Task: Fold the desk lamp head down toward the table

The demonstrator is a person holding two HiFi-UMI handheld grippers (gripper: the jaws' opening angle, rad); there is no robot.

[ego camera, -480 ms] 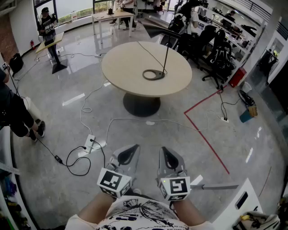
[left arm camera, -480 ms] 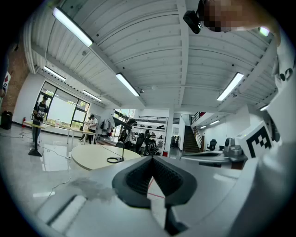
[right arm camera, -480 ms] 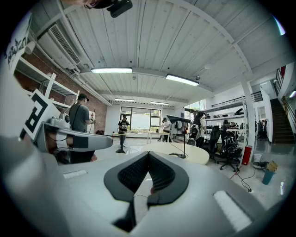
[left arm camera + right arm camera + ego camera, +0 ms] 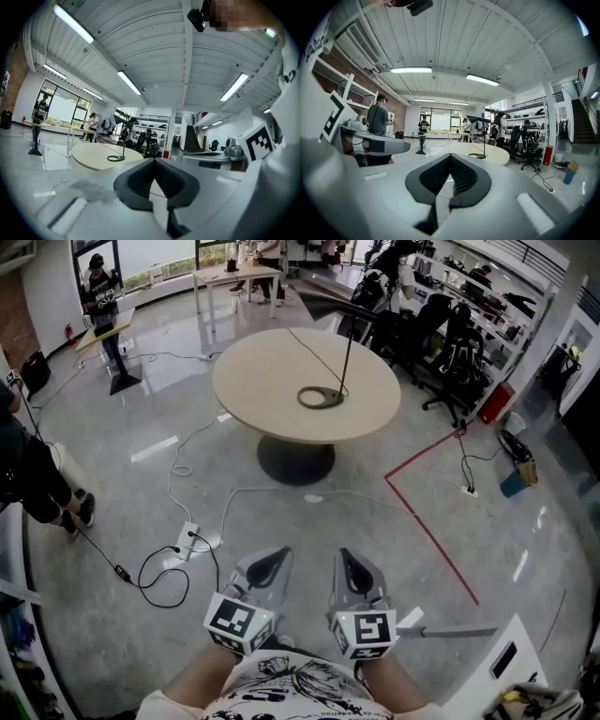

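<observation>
Plainly, the desk lamp point(image 4: 345, 352) stood on the far side of the round table point(image 4: 253, 381), well apart from the person. It rested on a flat ring base point(image 4: 320, 397) with a thin upright stem and a long, slim lamp head point(image 4: 336, 304) reaching out sideways at the top. It looked light and top-heavy. The stem seemed stiff and the hinge probably tight, so a push on the head alone could have tipped or slid the whole lamp over the smooth tabletop. The sensible hold would have been one gripper steadying the stem or the ring base, and the other taking the head near its joint and easing it downward. A thin cable point(image 4: 314, 354) ran from the base across the table and was best left untugged. The left gripper point(image 4: 270, 561) and the right gripper point(image 4: 352, 564) hung close to the person's body above the floor. In each gripper view the ribbed pads point(image 4: 140, 180) met at their tips, jaws together, with nothing between them and nothing touched.
</observation>
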